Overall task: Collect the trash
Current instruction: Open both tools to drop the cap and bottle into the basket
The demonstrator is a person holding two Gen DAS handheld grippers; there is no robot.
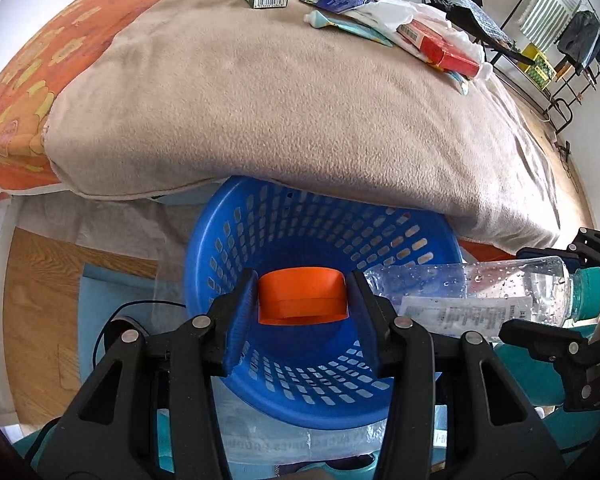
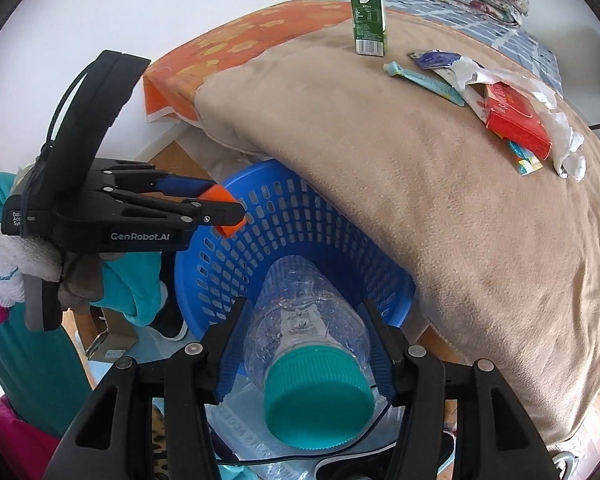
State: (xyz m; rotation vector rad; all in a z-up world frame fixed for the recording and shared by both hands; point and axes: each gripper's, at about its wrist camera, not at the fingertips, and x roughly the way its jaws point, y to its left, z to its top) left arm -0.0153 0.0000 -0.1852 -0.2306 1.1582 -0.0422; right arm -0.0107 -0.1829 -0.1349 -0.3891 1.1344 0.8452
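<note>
My right gripper (image 2: 304, 344) clamps the clear bottle (image 2: 306, 320), its long axis pointing straight ahead and down into the blue basket (image 2: 220, 256) (my left gripper (image 1: 302, 300), alongside, pinches an orange piece (image 1: 302, 296) over it).

Perforated blue basket (image 1: 260, 216), orange cup (image 1: 302, 294), teal-capped clear bottle (image 2: 306, 344), beige blanket (image 1: 280, 100)
</note>
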